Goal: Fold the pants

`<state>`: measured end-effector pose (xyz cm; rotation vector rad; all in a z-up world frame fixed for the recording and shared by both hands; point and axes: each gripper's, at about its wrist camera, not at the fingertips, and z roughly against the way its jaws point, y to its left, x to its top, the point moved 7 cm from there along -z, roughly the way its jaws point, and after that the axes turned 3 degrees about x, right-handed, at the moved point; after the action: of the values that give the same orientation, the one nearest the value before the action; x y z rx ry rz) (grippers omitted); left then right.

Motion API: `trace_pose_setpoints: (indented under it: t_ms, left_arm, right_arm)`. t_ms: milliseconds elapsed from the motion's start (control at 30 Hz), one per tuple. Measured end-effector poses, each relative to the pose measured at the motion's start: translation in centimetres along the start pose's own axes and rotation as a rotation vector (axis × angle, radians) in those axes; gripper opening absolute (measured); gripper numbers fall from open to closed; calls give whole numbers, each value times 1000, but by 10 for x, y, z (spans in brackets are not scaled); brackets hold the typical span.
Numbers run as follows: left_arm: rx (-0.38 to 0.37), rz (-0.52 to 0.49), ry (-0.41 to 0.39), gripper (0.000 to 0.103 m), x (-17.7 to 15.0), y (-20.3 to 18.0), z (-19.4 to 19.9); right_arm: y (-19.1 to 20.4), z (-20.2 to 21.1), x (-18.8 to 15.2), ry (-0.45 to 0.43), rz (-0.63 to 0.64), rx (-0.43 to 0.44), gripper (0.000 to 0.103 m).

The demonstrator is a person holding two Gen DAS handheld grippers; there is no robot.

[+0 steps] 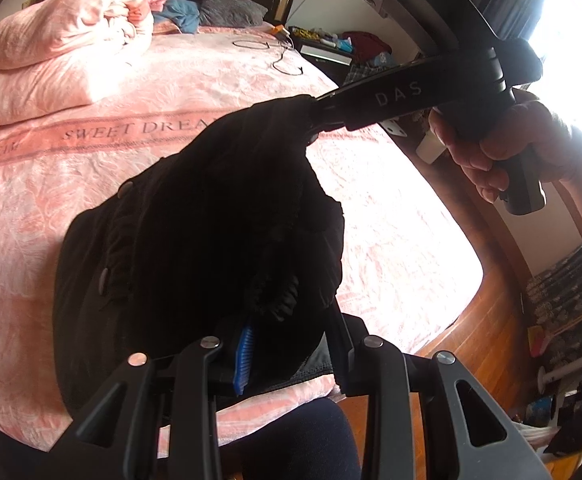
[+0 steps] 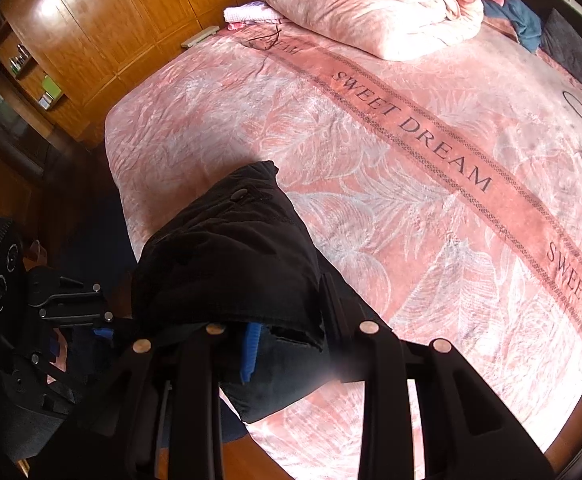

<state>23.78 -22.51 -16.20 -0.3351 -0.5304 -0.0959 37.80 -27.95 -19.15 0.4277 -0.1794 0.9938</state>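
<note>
Here the black pants [image 1: 211, 216] hang bunched in the air over the near edge of the pink bed [image 1: 139, 92], stretched between both tools. The left gripper [image 1: 287, 344] is clamped on one end, the right gripper [image 2: 287, 332] on the other, neither nearer the bed.

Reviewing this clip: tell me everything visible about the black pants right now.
The black pants are dark, matte woven fabric, bunched and lifted over the pink bedspread, not laid flat. Round buttons or snaps show on one side, and a ribbed, gathered band near the bottom. The left gripper pinches one edge; the right gripper grips the opposite end. Whether any part rests on the bed cannot be told.
</note>
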Motion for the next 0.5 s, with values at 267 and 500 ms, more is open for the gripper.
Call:
trace_pose_setpoints:
  t_ms: [267, 500]
  left_arm:
    - [9, -10, 57, 32, -3, -7, -34]
    - [13, -14, 104, 32, -10, -9, -58]
  right_arm:
    - [-27, -17, -22, 8, -29, 22, 26]
    - [-47, -33, -39, 10, -52, 43, 26]
